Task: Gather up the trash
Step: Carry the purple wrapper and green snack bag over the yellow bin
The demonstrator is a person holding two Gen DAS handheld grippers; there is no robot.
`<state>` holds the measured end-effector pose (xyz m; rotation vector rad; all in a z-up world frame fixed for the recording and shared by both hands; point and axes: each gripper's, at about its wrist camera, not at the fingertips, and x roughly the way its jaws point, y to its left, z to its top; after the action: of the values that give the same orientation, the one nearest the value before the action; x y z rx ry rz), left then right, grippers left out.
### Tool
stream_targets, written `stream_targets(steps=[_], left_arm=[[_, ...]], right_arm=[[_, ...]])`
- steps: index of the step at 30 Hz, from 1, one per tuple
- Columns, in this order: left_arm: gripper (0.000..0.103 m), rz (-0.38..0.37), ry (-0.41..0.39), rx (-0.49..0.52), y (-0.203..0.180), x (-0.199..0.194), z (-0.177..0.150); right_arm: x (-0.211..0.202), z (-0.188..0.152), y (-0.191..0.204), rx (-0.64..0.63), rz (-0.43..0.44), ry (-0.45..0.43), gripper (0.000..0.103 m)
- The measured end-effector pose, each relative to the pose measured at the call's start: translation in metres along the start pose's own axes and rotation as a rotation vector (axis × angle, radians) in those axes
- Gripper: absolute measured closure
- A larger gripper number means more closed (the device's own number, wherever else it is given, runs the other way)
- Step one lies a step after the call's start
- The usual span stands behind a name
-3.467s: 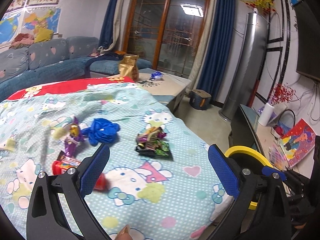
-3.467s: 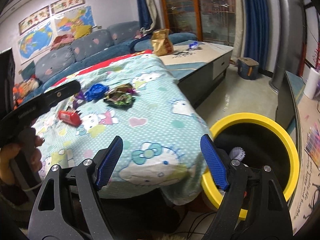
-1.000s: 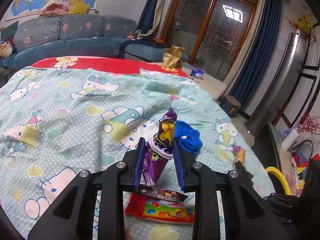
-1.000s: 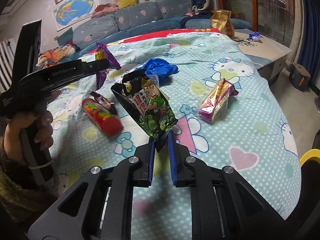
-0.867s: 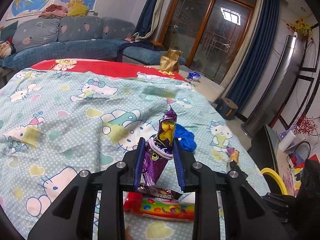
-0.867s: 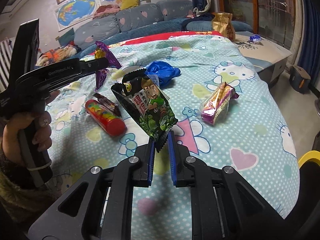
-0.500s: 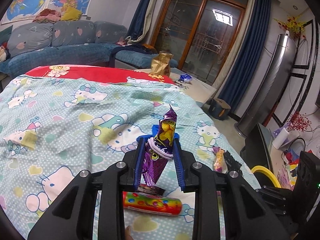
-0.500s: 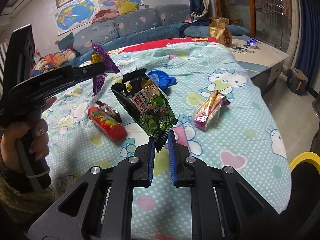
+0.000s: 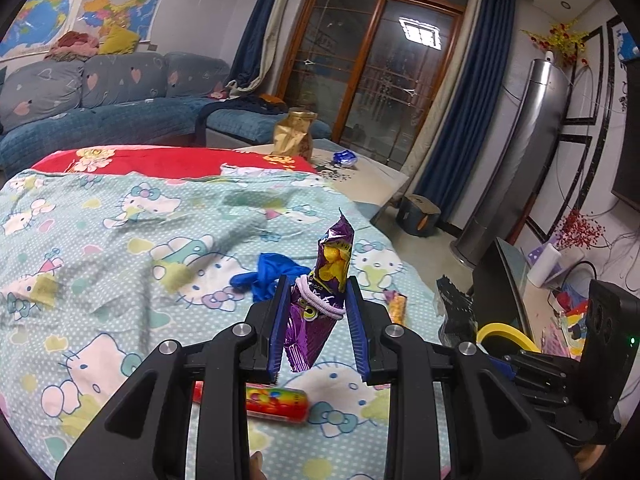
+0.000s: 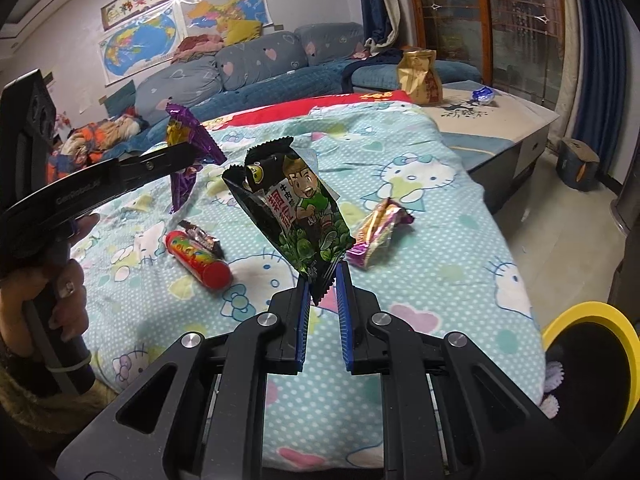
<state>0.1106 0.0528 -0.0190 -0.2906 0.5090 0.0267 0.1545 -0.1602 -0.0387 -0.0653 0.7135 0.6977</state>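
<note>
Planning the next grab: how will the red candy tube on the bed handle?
The red candy tube looks rigid, so it should hold shape when squeezed. It lies on its side on soft bedding, so it may roll if nudged. Its glossy wrap may be slippery.

The yellow bin (image 10: pixel 592 312) (its rim) is cut off by the frame.

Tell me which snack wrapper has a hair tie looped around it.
The purple wrapper clamped in the left gripper; a lilac band circles its middle. The black-green wrapper and pink-yellow wrapper have none.

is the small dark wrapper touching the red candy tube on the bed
Touching: the right wrist view shows the small dark wrapper lying on the red candy tube, no gap between.
</note>
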Motion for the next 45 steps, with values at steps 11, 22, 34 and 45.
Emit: stream_targets(steps=[11, 22, 34, 45], left_arm=[[0.077, -0.062, 0.004, 0.053, -0.03, -0.005, -0.007], [0.077, -0.113, 0.022, 0.102, -0.056, -0.002, -0.015], [0.077, -0.168, 0.049, 0.157, -0.086, 0.005, -0.027], [0.077, -0.221, 0.069, 0.221, -0.119, 0.008, -0.039]], right_arm=[[-0.017, -0.003, -0.016, 0.027, -0.035, -0.021, 0.094], [-0.034, -0.008, -0.038, 0.066, -0.076, -0.042, 0.094], [-0.049, -0.023, -0.073, 0.144, -0.135, -0.052, 0.094], [-0.065, -0.04, -0.102, 0.215, -0.188, -0.064, 0.094]])
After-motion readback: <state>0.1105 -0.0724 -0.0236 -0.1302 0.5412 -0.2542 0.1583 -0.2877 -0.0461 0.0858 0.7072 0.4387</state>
